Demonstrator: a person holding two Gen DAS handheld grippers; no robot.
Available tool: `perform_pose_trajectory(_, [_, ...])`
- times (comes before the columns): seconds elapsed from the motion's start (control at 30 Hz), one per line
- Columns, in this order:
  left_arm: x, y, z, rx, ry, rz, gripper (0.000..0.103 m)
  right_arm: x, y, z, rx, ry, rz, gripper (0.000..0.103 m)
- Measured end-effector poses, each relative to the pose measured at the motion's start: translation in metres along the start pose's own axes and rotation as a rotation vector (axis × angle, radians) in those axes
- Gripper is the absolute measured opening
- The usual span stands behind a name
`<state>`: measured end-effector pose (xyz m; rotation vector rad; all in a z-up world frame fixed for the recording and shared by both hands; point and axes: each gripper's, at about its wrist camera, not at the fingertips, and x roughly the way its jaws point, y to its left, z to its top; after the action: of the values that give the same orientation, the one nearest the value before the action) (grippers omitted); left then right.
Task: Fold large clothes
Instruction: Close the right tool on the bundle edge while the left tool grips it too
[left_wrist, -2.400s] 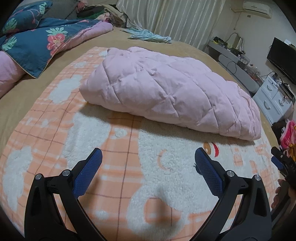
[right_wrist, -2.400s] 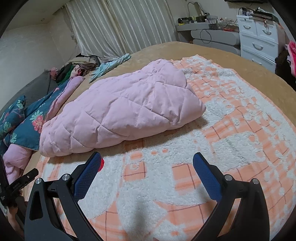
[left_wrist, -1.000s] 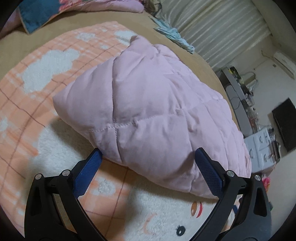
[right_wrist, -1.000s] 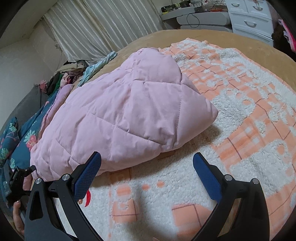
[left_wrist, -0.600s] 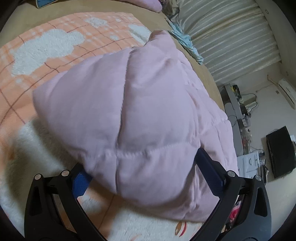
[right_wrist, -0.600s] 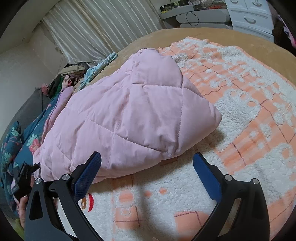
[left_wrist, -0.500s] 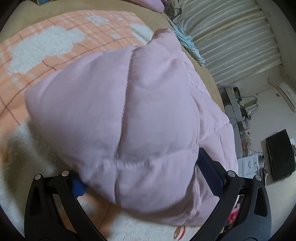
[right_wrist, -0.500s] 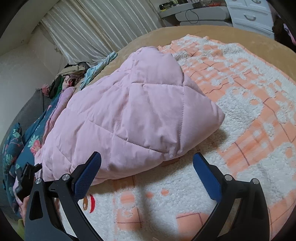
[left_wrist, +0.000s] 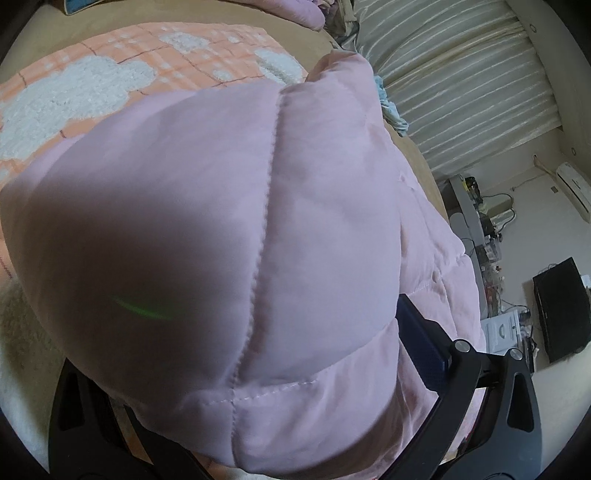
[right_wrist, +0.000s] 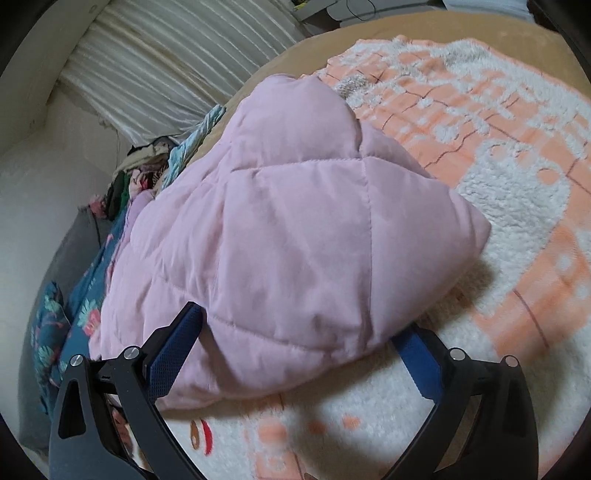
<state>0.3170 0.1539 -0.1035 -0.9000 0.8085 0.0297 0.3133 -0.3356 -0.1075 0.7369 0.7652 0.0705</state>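
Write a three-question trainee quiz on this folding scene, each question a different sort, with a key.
1. True or false: the pink quilted jacket lies on an orange-and-white fleece blanket.
2. Multiple choice: the right gripper is A) shut on the jacket, B) open with its fingers either side of the jacket's near edge, C) holding a pillow.
3. Fill in: in the left wrist view the jacket fills the gap of the left gripper, hiding its ____ finger.

Key: 1 true; 2 B; 3 left.
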Motion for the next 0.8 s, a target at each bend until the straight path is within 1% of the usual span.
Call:
perform_pose_trajectory(0.37, [0.004, -0.002, 0.001, 0.018, -0.013, -0.002, 0.095, 0.023, -0.001, 0.02, 0.016, -0.017, 0.054, 0.099])
perform_pose_trajectory(0.8, [0.014, -0.015, -0.005, 0.025, -0.032, 0.005, 0.095, 0.042, -0.003, 0.033, -0.018, -0.026, 0.072, 0.099])
